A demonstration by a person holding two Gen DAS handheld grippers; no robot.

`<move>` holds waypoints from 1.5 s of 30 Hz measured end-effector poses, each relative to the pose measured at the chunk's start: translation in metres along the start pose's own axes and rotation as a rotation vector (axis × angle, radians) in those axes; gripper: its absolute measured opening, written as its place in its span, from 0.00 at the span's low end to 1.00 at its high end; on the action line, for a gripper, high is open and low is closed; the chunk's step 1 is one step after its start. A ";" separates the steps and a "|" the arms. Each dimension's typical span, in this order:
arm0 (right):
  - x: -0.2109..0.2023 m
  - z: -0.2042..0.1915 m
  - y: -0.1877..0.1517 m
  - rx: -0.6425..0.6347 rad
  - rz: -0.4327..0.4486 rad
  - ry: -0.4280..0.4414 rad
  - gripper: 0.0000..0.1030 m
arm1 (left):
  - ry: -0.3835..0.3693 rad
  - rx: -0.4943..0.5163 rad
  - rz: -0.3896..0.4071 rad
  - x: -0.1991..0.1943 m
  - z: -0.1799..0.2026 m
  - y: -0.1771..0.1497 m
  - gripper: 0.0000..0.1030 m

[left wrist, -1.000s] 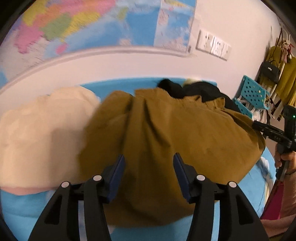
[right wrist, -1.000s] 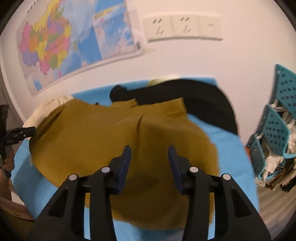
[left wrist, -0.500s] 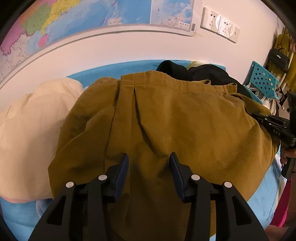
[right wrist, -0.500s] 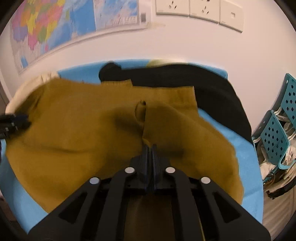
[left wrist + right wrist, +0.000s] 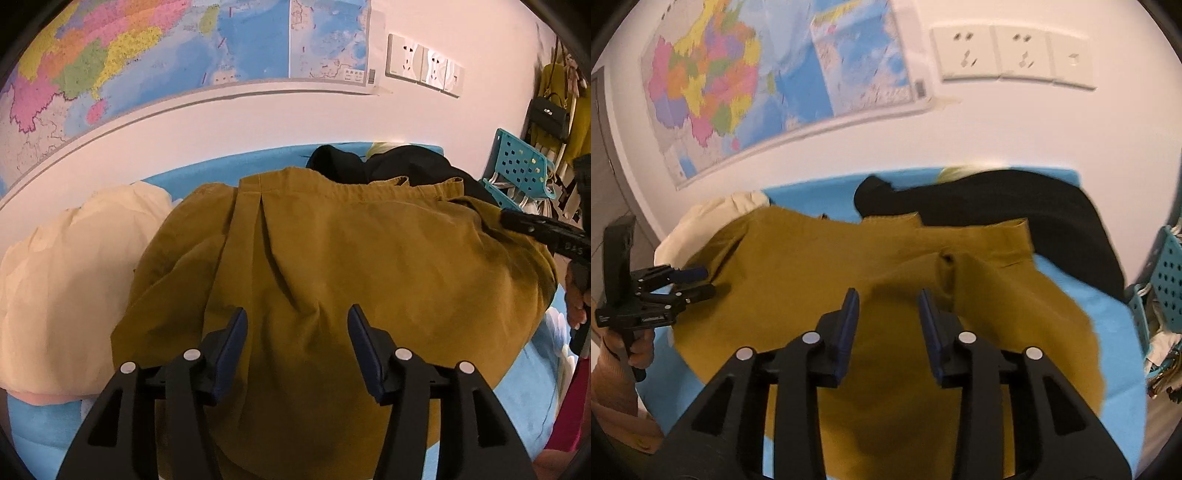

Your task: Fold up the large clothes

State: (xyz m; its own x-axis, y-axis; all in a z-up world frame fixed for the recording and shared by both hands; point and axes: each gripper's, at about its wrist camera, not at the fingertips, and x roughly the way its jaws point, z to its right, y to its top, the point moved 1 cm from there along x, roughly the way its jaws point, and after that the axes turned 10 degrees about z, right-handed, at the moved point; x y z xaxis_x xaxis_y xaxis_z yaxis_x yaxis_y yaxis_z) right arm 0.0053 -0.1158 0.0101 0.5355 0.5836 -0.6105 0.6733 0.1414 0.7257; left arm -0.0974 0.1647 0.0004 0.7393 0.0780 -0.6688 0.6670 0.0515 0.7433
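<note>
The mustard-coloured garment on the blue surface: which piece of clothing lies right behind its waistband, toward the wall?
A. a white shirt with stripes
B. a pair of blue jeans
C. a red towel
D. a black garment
D: a black garment lies past the waistband of the mustard-coloured garment, between it and the wall; the cream garment lies at the left side instead.

Blue-covered surface [image 5: 1108,317], perhaps a bed, under mustard garment [image 5: 849,266], black clothing [image 5: 1015,199], cream fabric [image 5: 66,273].
</note>
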 end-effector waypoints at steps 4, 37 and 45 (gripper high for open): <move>0.043 0.008 -0.019 0.028 -0.127 -0.034 0.37 | 0.014 -0.003 -0.018 0.009 -0.003 -0.006 0.58; -0.036 -0.105 -0.043 -0.175 -0.020 0.205 0.39 | -0.046 0.061 0.025 -0.030 0.014 -0.025 0.59; -0.001 -0.128 -0.069 -0.239 -0.151 0.237 0.39 | -0.054 0.023 -0.020 -0.020 0.003 -0.045 0.60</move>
State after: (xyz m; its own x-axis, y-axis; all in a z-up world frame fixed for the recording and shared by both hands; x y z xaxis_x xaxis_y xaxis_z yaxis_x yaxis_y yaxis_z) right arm -0.1066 -0.0233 0.0015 0.2874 0.7068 -0.6464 0.5828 0.4066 0.7036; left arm -0.1416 0.1578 -0.0194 0.7294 0.0232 -0.6837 0.6831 0.0292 0.7298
